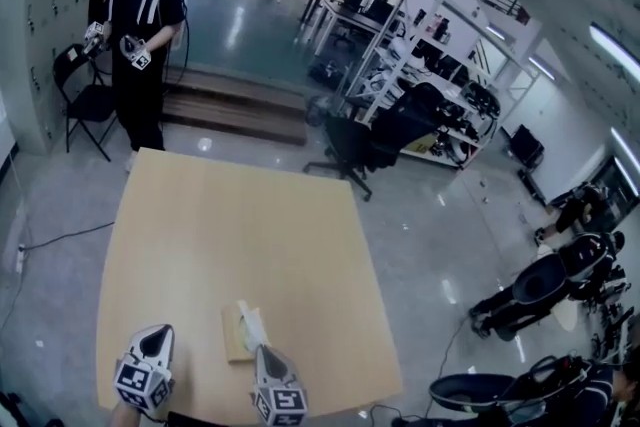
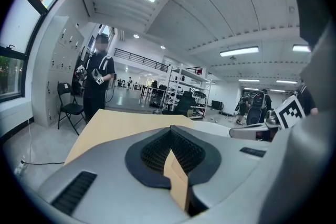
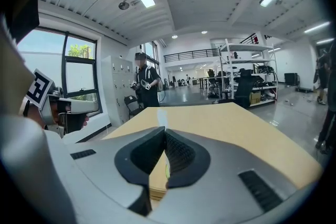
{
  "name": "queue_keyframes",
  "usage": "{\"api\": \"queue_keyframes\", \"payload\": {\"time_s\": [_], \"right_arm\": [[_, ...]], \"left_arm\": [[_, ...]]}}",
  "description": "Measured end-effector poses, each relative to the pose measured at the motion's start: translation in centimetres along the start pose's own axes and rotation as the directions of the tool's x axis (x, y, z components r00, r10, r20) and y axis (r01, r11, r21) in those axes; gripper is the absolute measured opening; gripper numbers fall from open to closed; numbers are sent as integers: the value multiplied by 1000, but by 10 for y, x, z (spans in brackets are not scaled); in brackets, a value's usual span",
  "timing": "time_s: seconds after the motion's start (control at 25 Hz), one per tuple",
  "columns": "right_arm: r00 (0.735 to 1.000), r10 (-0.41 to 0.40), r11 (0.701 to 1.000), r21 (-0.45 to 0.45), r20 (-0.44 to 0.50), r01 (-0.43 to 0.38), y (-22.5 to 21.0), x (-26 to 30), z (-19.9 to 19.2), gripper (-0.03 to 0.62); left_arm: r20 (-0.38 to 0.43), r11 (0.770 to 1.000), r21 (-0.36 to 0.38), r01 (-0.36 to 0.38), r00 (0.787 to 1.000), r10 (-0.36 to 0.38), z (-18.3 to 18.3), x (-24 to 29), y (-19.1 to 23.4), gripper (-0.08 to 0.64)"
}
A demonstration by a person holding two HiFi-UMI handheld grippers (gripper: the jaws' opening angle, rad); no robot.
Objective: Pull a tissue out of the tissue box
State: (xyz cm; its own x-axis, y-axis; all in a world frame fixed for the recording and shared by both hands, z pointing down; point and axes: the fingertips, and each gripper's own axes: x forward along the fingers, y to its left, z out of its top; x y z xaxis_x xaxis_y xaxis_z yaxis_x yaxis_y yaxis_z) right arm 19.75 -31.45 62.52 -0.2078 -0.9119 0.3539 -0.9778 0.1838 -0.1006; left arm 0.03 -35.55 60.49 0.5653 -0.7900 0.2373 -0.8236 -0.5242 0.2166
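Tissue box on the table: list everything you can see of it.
A flat rectangular tan tissue box, cardboard by its look, lies on the light wooden table near the person's edge. One crumpled white tissue stands up from its top opening. The right gripper, jaws shut, is at the tissue's base; contact unclear.

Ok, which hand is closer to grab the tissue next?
Right. The right gripper is just beside the tissue sticking up from the tissue box; the left gripper is off to the side. The right jaws, shut, would need opening.
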Motion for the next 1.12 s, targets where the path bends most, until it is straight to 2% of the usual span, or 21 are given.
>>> {"api": "queue_keyframes", "payload": {"time_s": [0.48,0.84,1.12], "right_arm": [[991,-13,999,-32,134,17,-2,-16,46,2],[985,-23,999,-37,171,30,11,-33,54,2],[982,-31,998,-41,189,40,25,-62,48,2]], "left_arm": [[109,999,44,22,994,-27,45,-7,-11,8],[125,997,63,46,991,-53,44,-24,-16,7],[144,996,88,28,989,-40,43,-54,-18,8]]}}
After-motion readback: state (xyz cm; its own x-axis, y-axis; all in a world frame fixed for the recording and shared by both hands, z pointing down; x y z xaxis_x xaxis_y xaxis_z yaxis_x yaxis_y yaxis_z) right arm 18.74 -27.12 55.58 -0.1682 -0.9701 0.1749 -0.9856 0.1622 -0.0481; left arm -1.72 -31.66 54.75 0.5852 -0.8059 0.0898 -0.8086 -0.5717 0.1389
